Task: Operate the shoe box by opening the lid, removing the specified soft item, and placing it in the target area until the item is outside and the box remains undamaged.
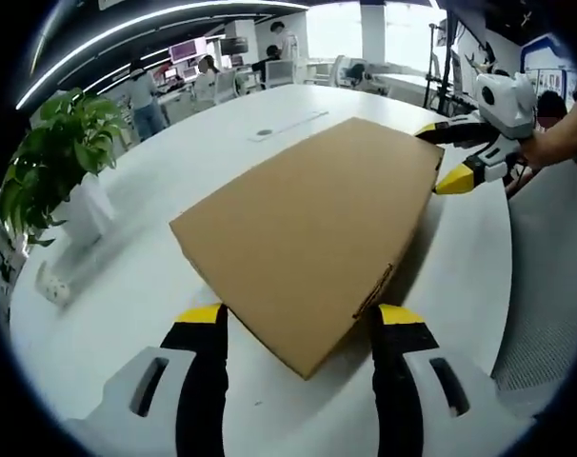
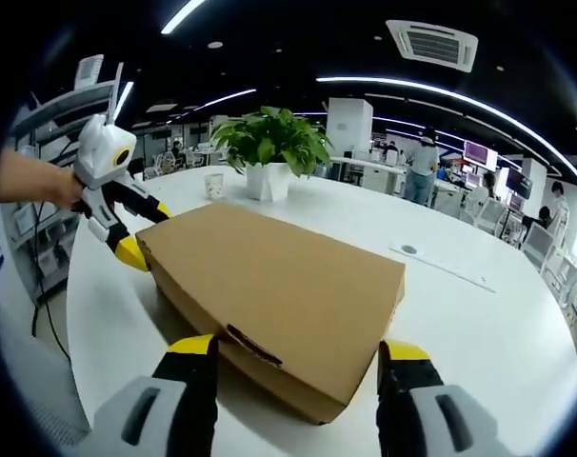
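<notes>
The closed brown cardboard shoe box (image 1: 317, 228) lies on the white round bench (image 1: 127, 286). Your left tongs (image 1: 299, 328) and right tongs (image 2: 299, 357) gape at opposite box ends, grasping nothing. Uneven lifting could tear the lid.

A plain brown cardboard box (image 1: 317, 228) (image 2: 279, 286) lies flat on the white bench (image 1: 127, 286), lid shut, one corner nearest.
</notes>
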The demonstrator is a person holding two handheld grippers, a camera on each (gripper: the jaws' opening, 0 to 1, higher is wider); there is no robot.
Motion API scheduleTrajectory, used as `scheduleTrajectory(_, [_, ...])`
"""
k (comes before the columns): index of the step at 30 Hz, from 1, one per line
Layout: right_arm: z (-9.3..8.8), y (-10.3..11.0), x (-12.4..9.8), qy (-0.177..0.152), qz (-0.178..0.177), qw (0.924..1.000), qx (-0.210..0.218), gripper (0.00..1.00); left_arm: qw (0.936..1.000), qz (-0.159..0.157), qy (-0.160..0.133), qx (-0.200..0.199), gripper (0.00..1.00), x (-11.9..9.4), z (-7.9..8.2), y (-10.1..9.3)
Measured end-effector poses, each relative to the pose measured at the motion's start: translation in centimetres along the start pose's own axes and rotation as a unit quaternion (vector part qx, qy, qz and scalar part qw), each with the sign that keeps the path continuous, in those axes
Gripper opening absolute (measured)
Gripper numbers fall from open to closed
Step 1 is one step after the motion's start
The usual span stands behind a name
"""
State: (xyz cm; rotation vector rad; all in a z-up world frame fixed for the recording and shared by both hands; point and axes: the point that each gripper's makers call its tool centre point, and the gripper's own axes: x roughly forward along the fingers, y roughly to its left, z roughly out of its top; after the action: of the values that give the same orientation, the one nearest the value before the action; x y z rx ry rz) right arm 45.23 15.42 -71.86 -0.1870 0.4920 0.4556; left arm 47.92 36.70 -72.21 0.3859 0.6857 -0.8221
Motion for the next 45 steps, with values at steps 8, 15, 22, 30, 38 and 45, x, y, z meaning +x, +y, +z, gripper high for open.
scheduleTrajectory(8, [0.0, 0.0, 0.1, -0.01, 0.0, 0.9999, -0.004, 0.65, 0.9995, 0.017, -0.023, -0.013, 0.59, -0.2, -0.1, -0.1])
scheduleTrajectory(15, [-0.6, -0.1, 0.2, -0.009, 0.005, 0.9997, -0.022, 0.63, 0.9985, 0.028, -0.035, -0.031, 0.56, -0.3, -0.5, -0.3])
scheduleTrajectory(22, [-1.2, -0.1, 0.2, -0.006, 0.007, 0.9996, -0.028, 0.59, 0.9971, 0.044, -0.047, -0.041, 0.55, -0.2, -0.6, -0.5])
scheduleTrajectory(30, [-1.0, -0.1, 0.1, -0.003, 0.009, 0.9999, -0.015, 0.59, 0.9968, 0.047, -0.04, -0.051, 0.53, -0.3, -0.6, -0.5])
scheduleTrajectory(38, [-0.6, -0.1, -0.2, -0.006, 0.011, 0.9999, -0.007, 0.58, 0.9972, 0.045, -0.033, -0.05, 0.53, -0.5, -0.3, -0.7])
scheduleTrajectory(45, [0.1, 0.0, -0.8, -0.012, 0.017, 0.9998, 0.005, 0.58, 0.9968, 0.044, -0.041, -0.052, 0.53, -1.1, 0.1, -0.7])
